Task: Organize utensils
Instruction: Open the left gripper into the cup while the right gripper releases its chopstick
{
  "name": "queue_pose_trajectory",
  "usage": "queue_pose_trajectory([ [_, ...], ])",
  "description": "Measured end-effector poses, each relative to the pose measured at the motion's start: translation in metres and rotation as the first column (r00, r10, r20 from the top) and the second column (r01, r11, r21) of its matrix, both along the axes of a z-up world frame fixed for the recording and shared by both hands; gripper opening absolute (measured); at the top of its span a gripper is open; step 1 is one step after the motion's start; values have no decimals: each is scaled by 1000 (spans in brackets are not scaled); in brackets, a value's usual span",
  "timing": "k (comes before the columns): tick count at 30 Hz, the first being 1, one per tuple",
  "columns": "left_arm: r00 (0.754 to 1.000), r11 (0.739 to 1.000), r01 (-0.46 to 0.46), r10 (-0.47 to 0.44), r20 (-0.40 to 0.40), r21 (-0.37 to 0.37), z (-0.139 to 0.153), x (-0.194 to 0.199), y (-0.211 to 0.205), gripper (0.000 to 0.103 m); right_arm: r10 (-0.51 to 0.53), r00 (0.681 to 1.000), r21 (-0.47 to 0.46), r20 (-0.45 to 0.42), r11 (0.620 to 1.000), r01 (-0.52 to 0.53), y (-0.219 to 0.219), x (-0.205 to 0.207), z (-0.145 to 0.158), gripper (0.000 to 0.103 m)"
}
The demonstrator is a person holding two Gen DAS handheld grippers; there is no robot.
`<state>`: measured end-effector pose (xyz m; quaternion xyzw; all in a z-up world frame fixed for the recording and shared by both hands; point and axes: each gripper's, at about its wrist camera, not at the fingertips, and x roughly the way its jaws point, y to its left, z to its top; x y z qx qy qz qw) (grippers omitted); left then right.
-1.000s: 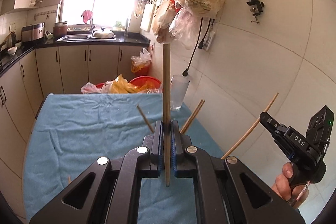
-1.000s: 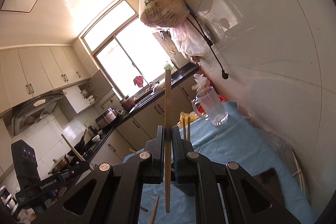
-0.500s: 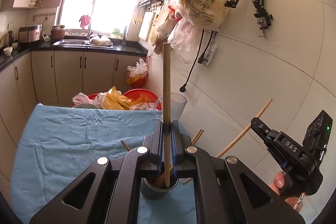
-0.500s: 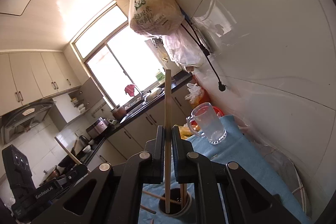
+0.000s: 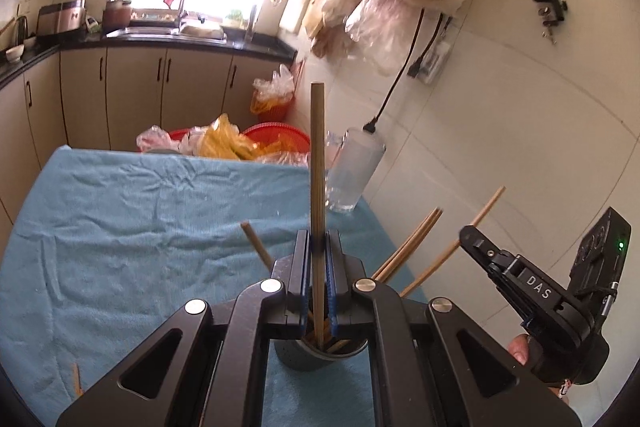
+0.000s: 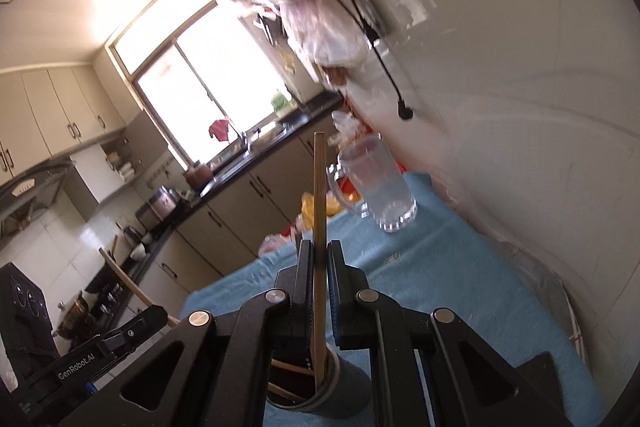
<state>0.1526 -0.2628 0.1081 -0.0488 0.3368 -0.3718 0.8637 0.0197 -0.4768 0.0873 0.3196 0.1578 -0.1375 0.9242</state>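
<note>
Chopsticks are being gathered into a dark cup (image 5: 320, 353) that stands on the blue cloth (image 5: 120, 227) covering the bench. One chopstick (image 5: 318, 187) is pinched upright between the pressed-together jaws of the left gripper (image 5: 319, 267), with its lower end already inside the cup mouth among several sticks leaning there. In the right wrist view, a second chopstick (image 6: 319, 227) is held the same way by the right gripper (image 6: 319, 271), its jaws closed on the stick and its tip likewise down in the cup (image 6: 320, 395). Other chopsticks (image 5: 408, 247) are seen fanning out to the right of the left gripper; whether all of them rest in the cup cannot be told. A loose stick (image 5: 76, 383) is seen lying on the cloth at the near left edge. A clear mug (image 5: 352, 175) stands at the far right of the bench, near the tiled wall (image 5: 500, 127).

The task is judged well advanced: several sticks are stowed, two are about to be released, and at least the loose one is left to collect.
</note>
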Motion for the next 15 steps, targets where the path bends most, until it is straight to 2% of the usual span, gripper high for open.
queue_pose_trajectory([
  [6, 1000, 1000, 0, 1, -27, 11, -12, 4, 0, 7, 33, 998, 14, -45, 999, -32, 2, 12, -16, 9],
  [8, 999, 1000, 11, -10, -33, 8, -12, 5, 0, 12, 34, 999, 21, -35, 999, -33, 1, 10, -16, 16],
  [9, 999, 1000, 10, -9, -32, 5, -11, 5, 2, 20, 33, 999, 21, -34, 999, -33, 1, 8, -14, 27],
  [10, 1000, 1000, 6, -6, -26, 0, -9, 4, 3, 27, 29, 999, 20, -26, 999, -29, 0, 6, -12, 33],
  [15, 1000, 1000, 4, -4, 5, -22, 5, -8, 15, 32, 10, 1000, 5, 15, 1000, -10, 3, -15, 2, 33],
])
